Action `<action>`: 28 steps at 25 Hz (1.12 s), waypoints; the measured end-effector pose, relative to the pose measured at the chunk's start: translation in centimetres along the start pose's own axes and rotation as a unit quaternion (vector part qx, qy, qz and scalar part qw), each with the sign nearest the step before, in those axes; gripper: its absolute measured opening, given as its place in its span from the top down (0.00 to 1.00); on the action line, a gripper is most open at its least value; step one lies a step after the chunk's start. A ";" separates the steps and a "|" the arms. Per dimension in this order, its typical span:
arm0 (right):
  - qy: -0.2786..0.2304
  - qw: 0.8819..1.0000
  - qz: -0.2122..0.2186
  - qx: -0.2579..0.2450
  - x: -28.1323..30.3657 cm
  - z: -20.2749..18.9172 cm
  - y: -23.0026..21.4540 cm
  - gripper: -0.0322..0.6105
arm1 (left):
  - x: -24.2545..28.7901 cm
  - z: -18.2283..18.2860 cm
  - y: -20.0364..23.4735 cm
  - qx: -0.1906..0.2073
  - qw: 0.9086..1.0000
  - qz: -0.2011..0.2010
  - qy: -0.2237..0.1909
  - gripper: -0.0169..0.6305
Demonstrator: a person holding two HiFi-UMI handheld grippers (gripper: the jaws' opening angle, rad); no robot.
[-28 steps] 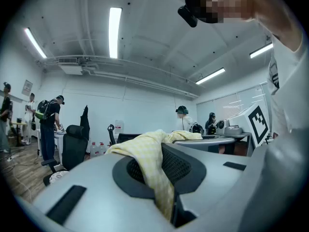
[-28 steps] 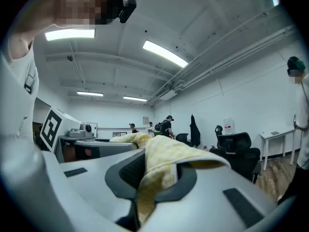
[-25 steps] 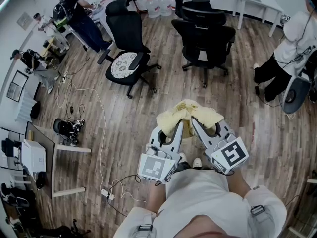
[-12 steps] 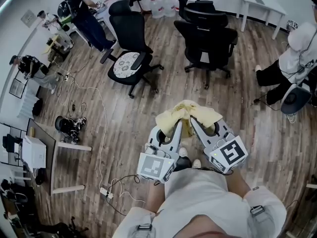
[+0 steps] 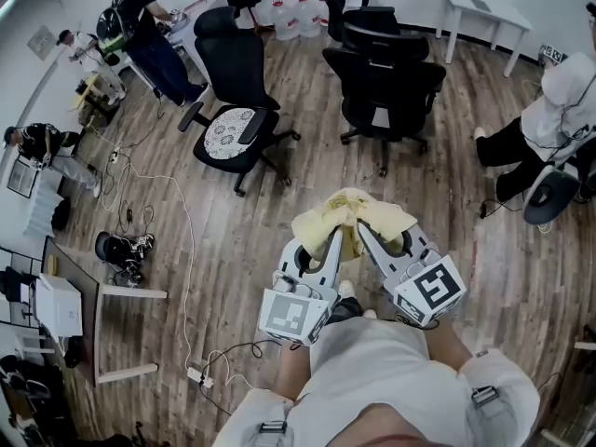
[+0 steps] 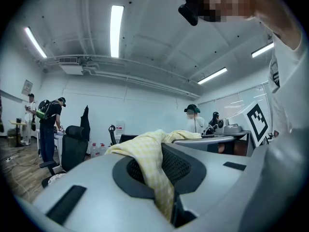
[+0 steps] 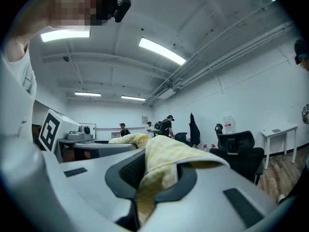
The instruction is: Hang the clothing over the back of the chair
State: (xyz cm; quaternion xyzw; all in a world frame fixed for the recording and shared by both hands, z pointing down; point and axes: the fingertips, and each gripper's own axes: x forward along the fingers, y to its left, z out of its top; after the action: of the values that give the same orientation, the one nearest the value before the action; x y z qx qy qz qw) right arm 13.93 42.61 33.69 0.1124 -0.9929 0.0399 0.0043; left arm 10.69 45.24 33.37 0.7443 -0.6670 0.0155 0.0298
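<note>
Change: in the head view the plank floor and both chairs sit slightly differently from a second ago. The two claws and the bundle between them hold the same place in front of the person, so the load is being carried across the room.
Meaning for the task: probably still the carrying stage. Nothing is draped yet, and both chair backs are bare.
Left claw: clenched on a fold of the clothing, no change in grip. Its own view shows fabric pinched in the narrow slot between the jaws and spilling over the top.
Right claw: likewise clamped on the garment, with cloth drawn down into the closed slot.
Clothing: a pale yellow, finely checked soft fabric garment, bunched into a loose crumpled mound with no clear edge or sleeve showing.
Where it is: held in the air between the two claw tips, above the floor and well apart from any chair.
Chairs: a black mesh office chair with a headrest stands ahead. A black office chair with a patterned seat cushion stands ahead to the left.
</note>
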 end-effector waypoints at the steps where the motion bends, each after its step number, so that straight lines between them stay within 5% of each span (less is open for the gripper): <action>1: 0.001 1.000 -0.003 0.000 0.6 0.0 -0.3 0.89 | 0.4 0.0 0.6 -0.002 1.000 -0.003 0.000 0.90; 28: 0.019 0.999 -0.046 0.012 13.9 -0.1 -7.9 0.89 | 9.8 -0.1 13.3 -0.022 0.999 -0.038 0.007 0.90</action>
State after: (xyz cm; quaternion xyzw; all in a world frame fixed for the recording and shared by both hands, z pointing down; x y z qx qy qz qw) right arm 2.10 31.82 34.68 0.1576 -0.9858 0.0537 0.0232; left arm -1.44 34.12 34.37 0.7680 -0.6383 0.0049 0.0520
